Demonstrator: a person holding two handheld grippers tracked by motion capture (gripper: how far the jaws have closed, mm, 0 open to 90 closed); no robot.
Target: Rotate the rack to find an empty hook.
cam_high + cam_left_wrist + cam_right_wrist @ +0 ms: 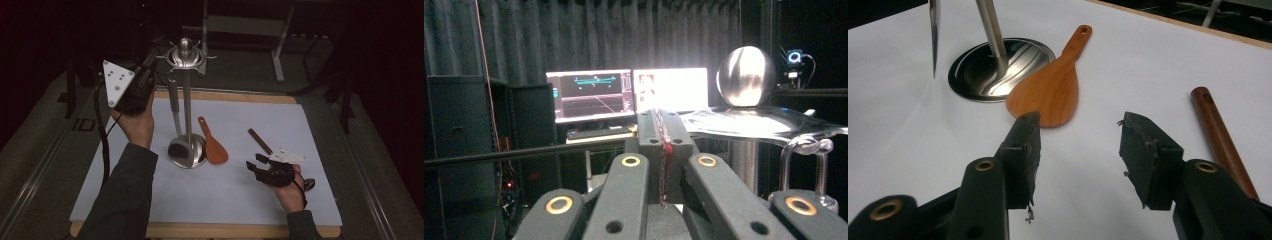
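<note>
A steel utensil stand [187, 100] rises from the middle of the white mat [235, 195]. A ladle [174, 107] hangs from one of its top hooks. My left gripper [150, 65] is raised beside the stand's crown, and its jaws [663, 135] are shut with nothing seen between them. The ball top [745, 75] and a hook [809, 150] sit just to their right. A wooden spatula [212, 142] lies against the stand's base [998, 70]. My right gripper [1080, 145] rests low over the mat, open and empty, just short of the spatula [1048, 92].
A utensil with a brown wooden handle [260, 141] lies right of the spatula, passing beside the right gripper [255, 161]. The mat sits on a wooden board [225, 95]. Monitors [624, 95] and dark curtains stand beyond the table.
</note>
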